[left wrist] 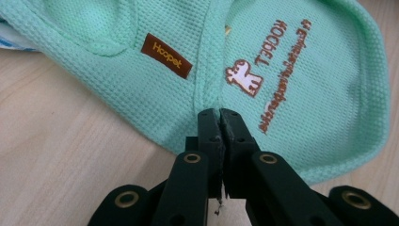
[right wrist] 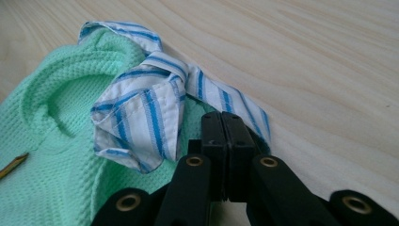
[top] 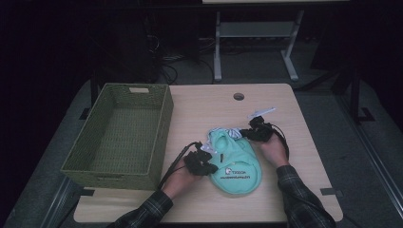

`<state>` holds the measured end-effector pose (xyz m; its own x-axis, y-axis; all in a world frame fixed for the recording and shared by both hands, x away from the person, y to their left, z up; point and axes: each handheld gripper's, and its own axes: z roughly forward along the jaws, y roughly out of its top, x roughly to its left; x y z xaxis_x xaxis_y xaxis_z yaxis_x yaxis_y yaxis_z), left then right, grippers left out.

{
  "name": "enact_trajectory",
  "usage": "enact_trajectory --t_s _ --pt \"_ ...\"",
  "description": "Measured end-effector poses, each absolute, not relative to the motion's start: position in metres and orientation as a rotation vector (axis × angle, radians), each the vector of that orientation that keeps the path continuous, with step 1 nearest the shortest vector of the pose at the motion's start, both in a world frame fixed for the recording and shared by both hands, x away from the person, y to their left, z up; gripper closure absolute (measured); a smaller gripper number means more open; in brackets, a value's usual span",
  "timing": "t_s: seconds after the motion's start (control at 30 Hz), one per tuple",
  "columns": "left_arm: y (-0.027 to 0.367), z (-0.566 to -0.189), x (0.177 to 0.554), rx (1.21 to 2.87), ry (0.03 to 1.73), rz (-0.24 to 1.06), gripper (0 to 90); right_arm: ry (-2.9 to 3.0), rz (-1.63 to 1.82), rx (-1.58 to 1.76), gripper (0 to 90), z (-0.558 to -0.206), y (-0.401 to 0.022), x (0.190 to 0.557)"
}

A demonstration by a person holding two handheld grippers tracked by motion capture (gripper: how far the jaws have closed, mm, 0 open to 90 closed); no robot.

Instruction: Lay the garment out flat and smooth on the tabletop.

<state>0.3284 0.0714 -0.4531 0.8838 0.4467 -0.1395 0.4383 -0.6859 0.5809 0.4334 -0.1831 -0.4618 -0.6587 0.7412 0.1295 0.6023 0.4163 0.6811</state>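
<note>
Between the two grippers on the worktop (top: 294, 142) lies the mint pet shirt (top: 236, 166), long axis running from its striped collar (right wrist: 146, 117) toward the person. Left gripper (left wrist: 220, 113) is clenched on the shirt's near-left edge, right gripper (right wrist: 221, 115) clenched at the collar. Green basket (top: 121, 135) sits well off left, so the left hand's closer to it.

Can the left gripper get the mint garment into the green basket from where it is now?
Probably yes. The left gripper sits shut at the mint garment's near edge, and the green basket stands open-topped just beside it on the table with nothing between. The right gripper is shut at the far striped part.
</note>
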Motion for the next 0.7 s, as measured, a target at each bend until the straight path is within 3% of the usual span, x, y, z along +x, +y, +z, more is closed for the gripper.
enact_trajectory --t_s 0.37,0.53,0.7 --pt "0.071 -0.450 0.319 2.458 0.596 0.022 87.7 2.434 0.999 1.193 89.3 -0.459 -0.191 0.445" --pt "0.072 -0.448 0.320 2.427 0.613 0.026 73.9 2.421 1.044 1.211 81.1 -0.460 -0.193 0.443" --pt "0.077 -0.440 0.323 2.385 0.629 0.038 71.2 2.401 1.089 1.196 82.0 -0.453 -0.199 0.434"
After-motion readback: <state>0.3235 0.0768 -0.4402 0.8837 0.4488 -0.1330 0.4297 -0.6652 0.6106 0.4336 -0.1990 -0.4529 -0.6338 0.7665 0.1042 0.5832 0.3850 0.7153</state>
